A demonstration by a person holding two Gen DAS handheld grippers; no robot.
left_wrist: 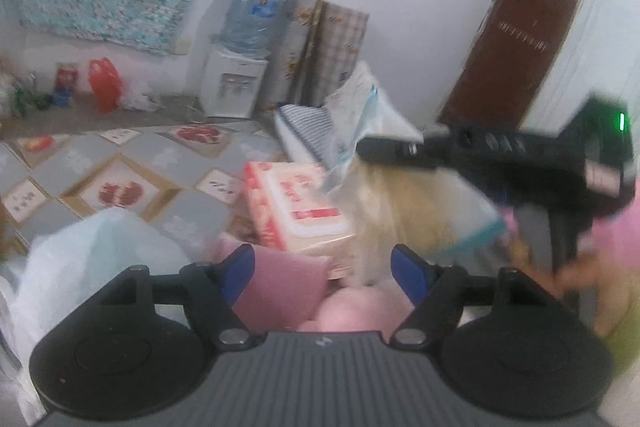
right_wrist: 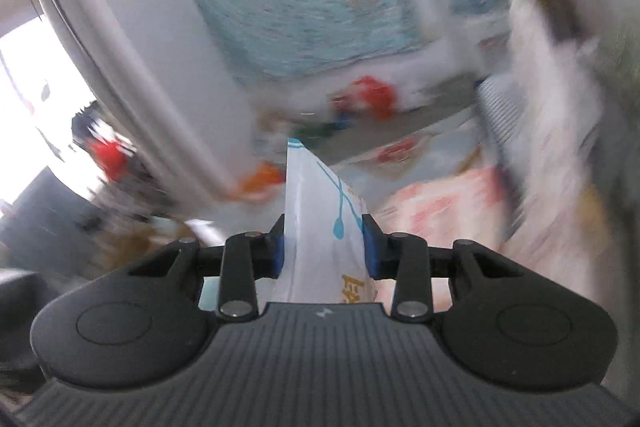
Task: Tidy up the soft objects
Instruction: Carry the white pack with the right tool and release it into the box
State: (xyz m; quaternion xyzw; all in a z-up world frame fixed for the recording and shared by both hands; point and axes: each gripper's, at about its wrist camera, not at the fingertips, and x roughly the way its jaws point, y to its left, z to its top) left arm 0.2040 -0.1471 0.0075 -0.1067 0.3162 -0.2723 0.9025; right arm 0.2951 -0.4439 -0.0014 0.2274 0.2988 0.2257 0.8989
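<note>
Water dispenser (left_wrist: pixel 234 89), brown door (left_wrist: pixel 516 55), red bag (left_wrist: pixel 105 85)

Patterned floor mat (left_wrist: pixel 188 215) under pink-white package (left_wrist: pixel 298 211)

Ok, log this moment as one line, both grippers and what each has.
left gripper: open over pink cloth | right gripper: shut on white packet | pink tissue pack: on floor

The left hand-held gripper (left_wrist: pixel 322 267) stands with its blue pads apart, a pink folded cloth (left_wrist: pixel 280 287) between them nearer the left pad. Just beyond lies a pink-and-white packet (left_wrist: pixel 296 207). To the right, the right hand-held gripper (left_wrist: pixel 400 149) reaches in from the side. Far off, a water dispenser (left_wrist: pixel 234 83) stands against the wall.
</note>
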